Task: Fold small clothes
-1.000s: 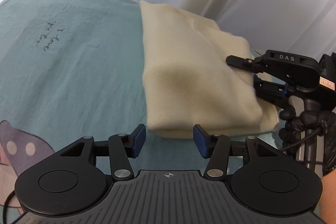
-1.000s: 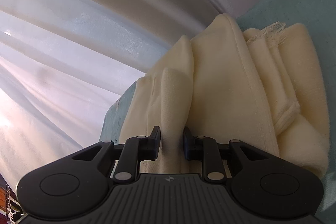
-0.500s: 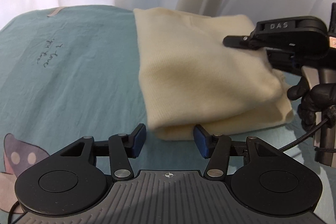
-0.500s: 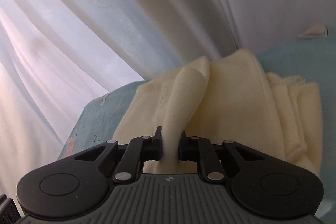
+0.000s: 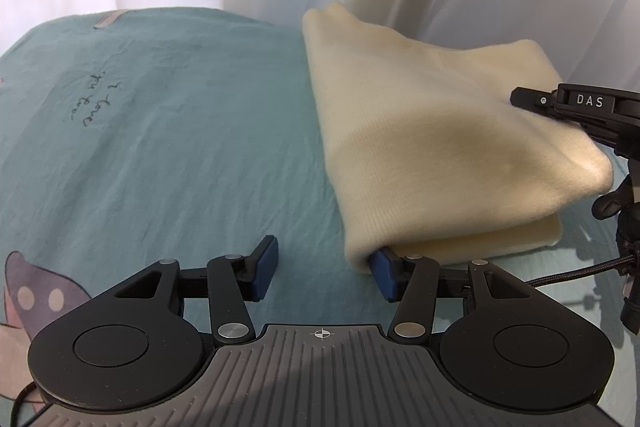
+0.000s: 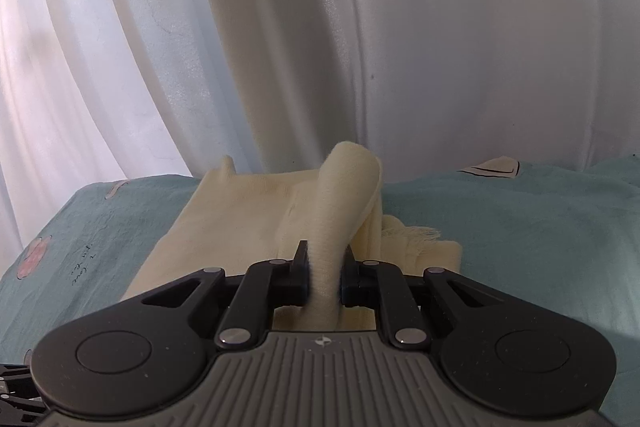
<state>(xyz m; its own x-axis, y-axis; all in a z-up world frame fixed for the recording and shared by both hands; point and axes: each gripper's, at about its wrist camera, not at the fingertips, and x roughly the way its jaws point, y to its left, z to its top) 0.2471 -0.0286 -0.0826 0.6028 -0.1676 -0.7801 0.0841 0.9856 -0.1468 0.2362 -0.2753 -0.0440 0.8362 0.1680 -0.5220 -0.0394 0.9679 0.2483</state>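
**Sweater edge lifted, left gripper now off to its side**

On the teal sheet (image 5: pixel 168 131) my left gripper (image 5: pixel 325 269) sits wide open, holding nothing, its right finger now tucked under the 1 cream sweater (image 5: pixel 436 147). My right gripper (image 6: pixel 325 281) has tightened onto a raised fold.

Matt, fine-ribbed cream knit garment (image 5: pixel 432 131) lies on wrinkled teal cotton sheet (image 5: pixel 192 131) before smooth, sheeny white curtain (image 6: pixel 400 47).
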